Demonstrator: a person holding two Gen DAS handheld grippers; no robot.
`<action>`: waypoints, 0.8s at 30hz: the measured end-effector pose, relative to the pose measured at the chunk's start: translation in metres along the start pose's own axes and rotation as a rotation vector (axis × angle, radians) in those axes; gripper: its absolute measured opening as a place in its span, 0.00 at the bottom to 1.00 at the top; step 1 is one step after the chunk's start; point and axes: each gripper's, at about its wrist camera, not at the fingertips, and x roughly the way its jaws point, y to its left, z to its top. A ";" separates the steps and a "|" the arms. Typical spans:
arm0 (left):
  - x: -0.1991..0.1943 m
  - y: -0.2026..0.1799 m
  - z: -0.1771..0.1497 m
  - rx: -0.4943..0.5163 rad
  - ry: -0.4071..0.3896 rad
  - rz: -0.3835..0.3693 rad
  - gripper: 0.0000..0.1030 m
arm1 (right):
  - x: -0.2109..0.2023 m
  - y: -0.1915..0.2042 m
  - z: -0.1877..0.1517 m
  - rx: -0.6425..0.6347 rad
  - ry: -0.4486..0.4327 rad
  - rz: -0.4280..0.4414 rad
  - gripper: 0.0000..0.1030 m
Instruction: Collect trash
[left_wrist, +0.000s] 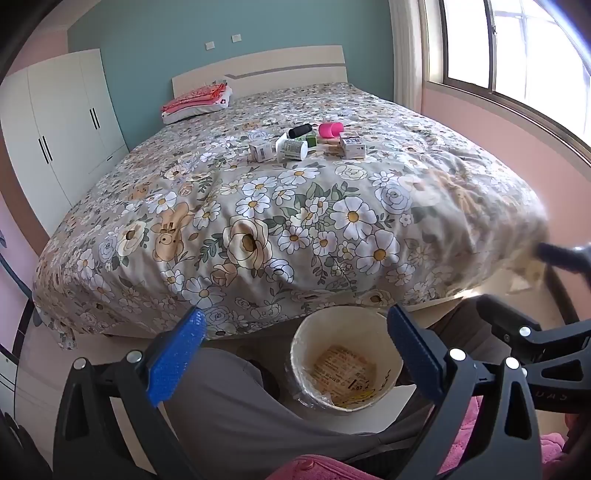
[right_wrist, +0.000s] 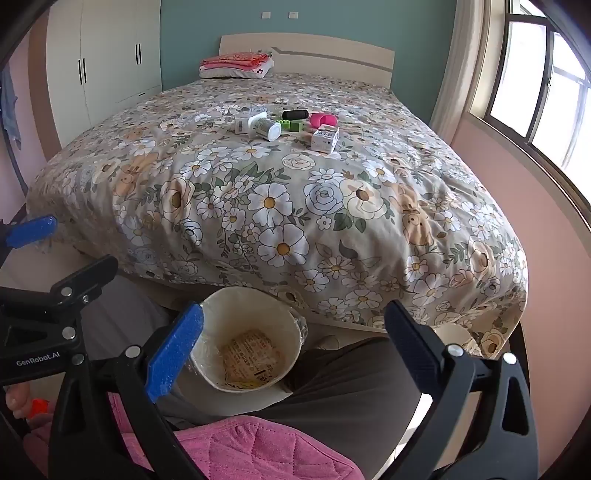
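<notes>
A cream trash bin (left_wrist: 345, 363) (right_wrist: 251, 341) with a clear liner stands on the floor at the foot of the bed, with a printed wrapper inside. Far up on the floral bedspread lies a cluster of trash: a white bottle (left_wrist: 291, 147) (right_wrist: 265, 128), small white boxes (left_wrist: 352, 146) (right_wrist: 325, 138), a black cylinder (left_wrist: 300, 130) (right_wrist: 295, 114), a pink cup (left_wrist: 330, 129) (right_wrist: 322, 120) and green pieces (right_wrist: 290, 125). My left gripper (left_wrist: 295, 354) is open and empty above the bin. My right gripper (right_wrist: 291, 350) is open and empty beside it.
The bed (left_wrist: 258, 206) fills the middle, with folded pink cloth on a pillow (left_wrist: 197, 101) at the headboard. A white wardrobe (left_wrist: 55, 122) stands at left. A window (left_wrist: 517, 55) and pink wall are at right. The person's grey trousers (left_wrist: 240, 402) and pink quilted jacket (right_wrist: 258, 450) are below.
</notes>
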 end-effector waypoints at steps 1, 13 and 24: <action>0.000 0.000 0.000 0.002 0.003 0.001 0.97 | 0.000 0.000 0.000 -0.005 -0.005 -0.004 0.94; 0.002 0.000 0.000 0.002 0.009 0.000 0.97 | 0.000 0.005 -0.001 -0.006 -0.006 -0.005 0.94; 0.002 0.001 0.002 0.002 0.008 0.001 0.97 | -0.001 0.003 0.000 -0.003 -0.004 -0.001 0.94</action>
